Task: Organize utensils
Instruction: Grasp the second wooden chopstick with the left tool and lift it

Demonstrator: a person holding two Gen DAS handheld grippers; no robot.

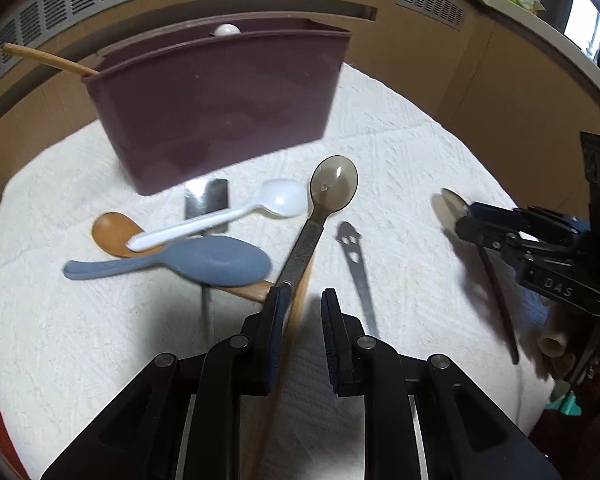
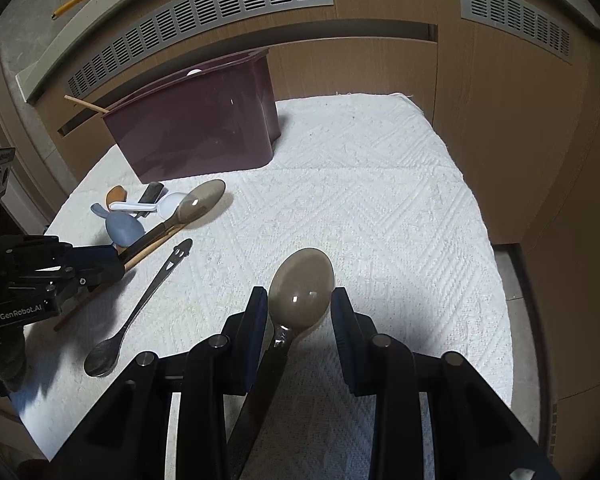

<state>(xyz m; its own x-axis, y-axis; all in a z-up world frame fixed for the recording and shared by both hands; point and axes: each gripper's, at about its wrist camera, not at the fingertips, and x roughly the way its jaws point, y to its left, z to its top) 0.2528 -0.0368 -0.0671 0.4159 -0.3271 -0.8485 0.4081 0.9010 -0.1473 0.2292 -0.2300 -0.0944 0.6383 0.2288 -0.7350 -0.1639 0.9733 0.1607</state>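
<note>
Our left tool (image 1: 306,300) has a see-through brown plastic spoon (image 1: 334,184) and a thin wooden stick (image 1: 296,308) between its fingers. The spoon leans on one pad, but we cannot tell if both pads squeeze it. Our right tool (image 2: 300,300) has a second smoky brown spoon (image 2: 302,284) between its fingers, and there too we cannot tell if it is pinched. The dark purple plastic holder (image 1: 220,108) stands at the back of the white cloth (image 1: 400,148) on the worktop. If we lift now, the stick could come up too, or a spoon could slip and fall.
</note>
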